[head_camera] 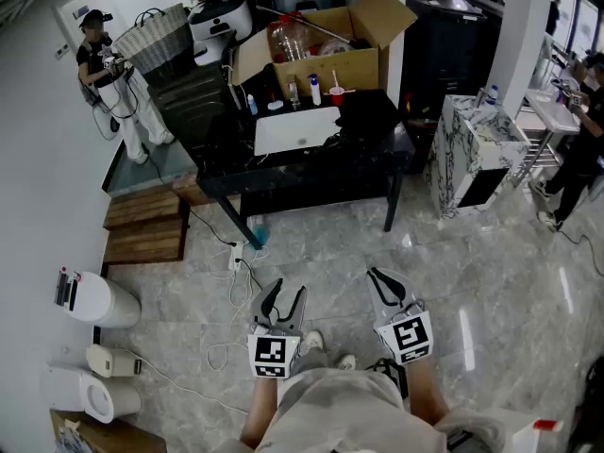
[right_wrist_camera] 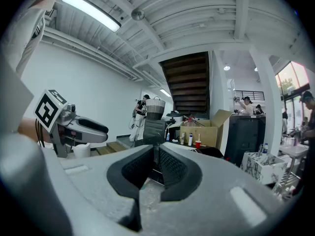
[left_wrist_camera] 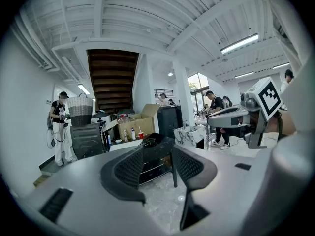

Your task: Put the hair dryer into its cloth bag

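Hair dryer (head_camera: 366,113): I take it to be the dark bundle on the black worktop (head_camera: 311,173), just beside a white flat piece (head_camera: 296,129); it is too small for me to tell more. Left tongs (head_camera: 288,289): apart, nothing between them, over the floor (head_camera: 491,281), well short of the worktop. Right tongs (head_camera: 376,275): together, empty, alongside the left.
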### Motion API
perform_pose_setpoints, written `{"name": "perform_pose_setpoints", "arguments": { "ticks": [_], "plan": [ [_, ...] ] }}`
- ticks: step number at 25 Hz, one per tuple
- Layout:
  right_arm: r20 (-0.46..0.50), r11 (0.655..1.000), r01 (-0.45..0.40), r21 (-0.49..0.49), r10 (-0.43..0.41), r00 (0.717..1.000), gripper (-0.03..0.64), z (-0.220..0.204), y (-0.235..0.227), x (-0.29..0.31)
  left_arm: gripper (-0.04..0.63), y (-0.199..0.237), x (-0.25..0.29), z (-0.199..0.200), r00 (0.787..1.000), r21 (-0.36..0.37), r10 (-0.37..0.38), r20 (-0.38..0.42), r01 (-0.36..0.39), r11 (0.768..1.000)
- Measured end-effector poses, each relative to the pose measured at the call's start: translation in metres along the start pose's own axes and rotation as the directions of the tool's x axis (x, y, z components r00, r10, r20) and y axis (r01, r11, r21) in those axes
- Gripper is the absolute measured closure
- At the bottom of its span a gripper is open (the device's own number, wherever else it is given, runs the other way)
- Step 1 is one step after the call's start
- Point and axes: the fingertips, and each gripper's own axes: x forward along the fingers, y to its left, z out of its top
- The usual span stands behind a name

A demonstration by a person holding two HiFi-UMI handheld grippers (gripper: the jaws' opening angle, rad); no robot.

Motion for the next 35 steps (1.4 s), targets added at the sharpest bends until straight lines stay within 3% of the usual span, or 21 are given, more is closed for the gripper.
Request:
{"name": "perform_pose_setpoints", "arguments": {
  "ticks": [9,16,35],
  "plan": [
    [0.012,0.999,0.038,-0.015,-0.038,0.999,0.6,-0.008,-0.024,0.007,0.42,-0.005,0.02,0.008,0.999,-0.004,-0.006,0.031,0.007,1.0],
    [0.015,0.998,0.052,-0.03,-0.052,0.999,0.6,-0.005,-0.036,0.032,0.447,0.009,0.044,0.018,0.995,0.002,0.005,0.104,-0.005,1.0],
    [-0.021,0.991,0.13,-0.027,-0.131,0.991,0.6,0.006,-0.079,0.147,0.449,0.085,0.15,0.028,0.992,-0.002,-0.077,0.101,0.078,0.997]
  ]
}}
